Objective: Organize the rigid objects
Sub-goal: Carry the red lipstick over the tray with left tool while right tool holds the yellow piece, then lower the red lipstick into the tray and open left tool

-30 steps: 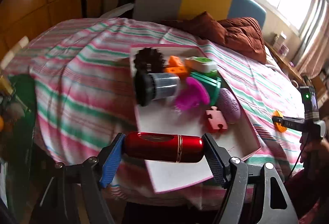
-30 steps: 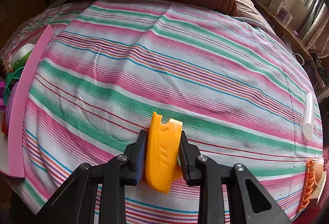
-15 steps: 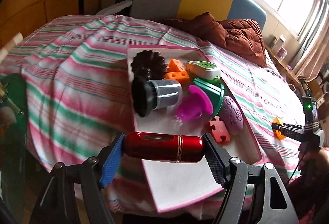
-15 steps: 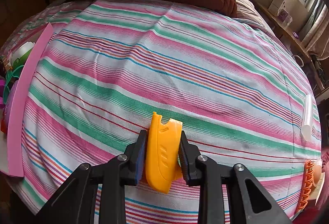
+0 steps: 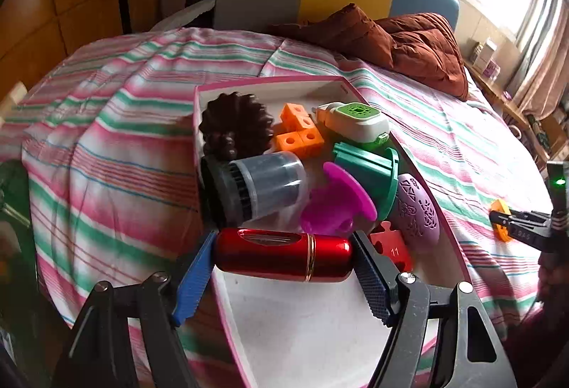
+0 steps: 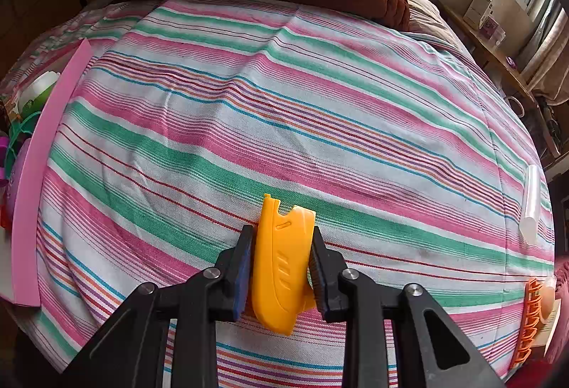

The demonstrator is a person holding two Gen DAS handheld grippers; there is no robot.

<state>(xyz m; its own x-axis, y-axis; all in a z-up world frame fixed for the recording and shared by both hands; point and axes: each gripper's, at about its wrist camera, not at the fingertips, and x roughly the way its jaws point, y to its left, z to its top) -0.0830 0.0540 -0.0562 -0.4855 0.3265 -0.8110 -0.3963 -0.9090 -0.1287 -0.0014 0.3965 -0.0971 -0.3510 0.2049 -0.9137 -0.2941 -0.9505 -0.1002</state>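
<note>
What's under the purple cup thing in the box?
The purple cup lies tipped on the box's white floor, leaning by the green cup. Whatever sits beneath it is hidden.

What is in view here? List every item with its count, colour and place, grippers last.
Shallow box: 1, pink-rimmed, white inside, on the bed.
Fluted mould: 1, dark brown, far left of the box.
Holed cube blocks: 1 cluster, orange, by the mould.
Plug-in device: 1, white and green, far right of the box.
Lidded jar: 1, grey, on its side.
Ribbed cup: 1, teal, mid box.
Puzzle piece: 1, red, near edge.
Striped bedspread: 1, pink, green, white.
Left gripper: shut on a red metal cylinder.
Right gripper: shut on a yellow plastic piece.
</note>
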